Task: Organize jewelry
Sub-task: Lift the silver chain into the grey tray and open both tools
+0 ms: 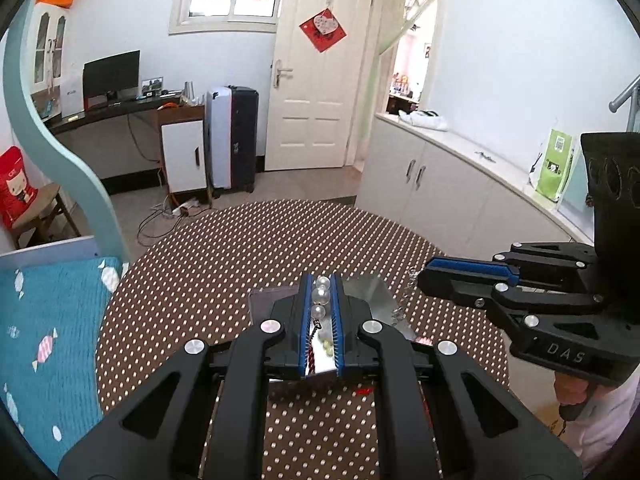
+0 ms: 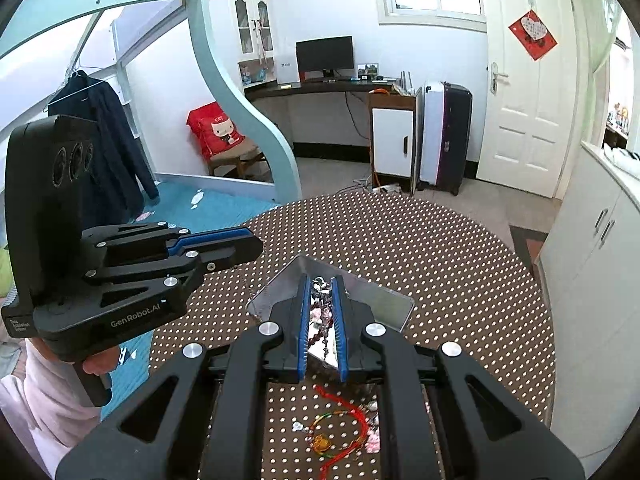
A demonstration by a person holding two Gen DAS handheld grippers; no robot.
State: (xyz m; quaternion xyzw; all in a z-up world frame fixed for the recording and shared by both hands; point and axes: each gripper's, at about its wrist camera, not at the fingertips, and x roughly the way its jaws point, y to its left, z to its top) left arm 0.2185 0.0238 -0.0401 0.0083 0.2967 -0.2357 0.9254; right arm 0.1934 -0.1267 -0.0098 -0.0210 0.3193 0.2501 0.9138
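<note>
A shiny metal tray (image 1: 372,292) lies on the round polka-dot table (image 1: 224,264). My left gripper (image 1: 320,292) hovers over the tray with its jaws nearly closed around a pearl bead strand (image 1: 320,298). My right gripper (image 2: 322,288) is also over the tray (image 2: 384,300), jaws narrow around a dark tangled bracelet (image 2: 322,308). A red cord bracelet with a gold charm (image 2: 340,424) lies on the table just below the right gripper. The right gripper also shows in the left wrist view (image 1: 472,276), and the left gripper shows in the right wrist view (image 2: 224,244).
A bed with a blue candy-print cover (image 1: 48,332) lies left of the table. White cabinets (image 1: 440,184) run along the right. A desk (image 2: 328,88), a suitcase (image 2: 444,136) and a white door (image 2: 528,80) stand beyond.
</note>
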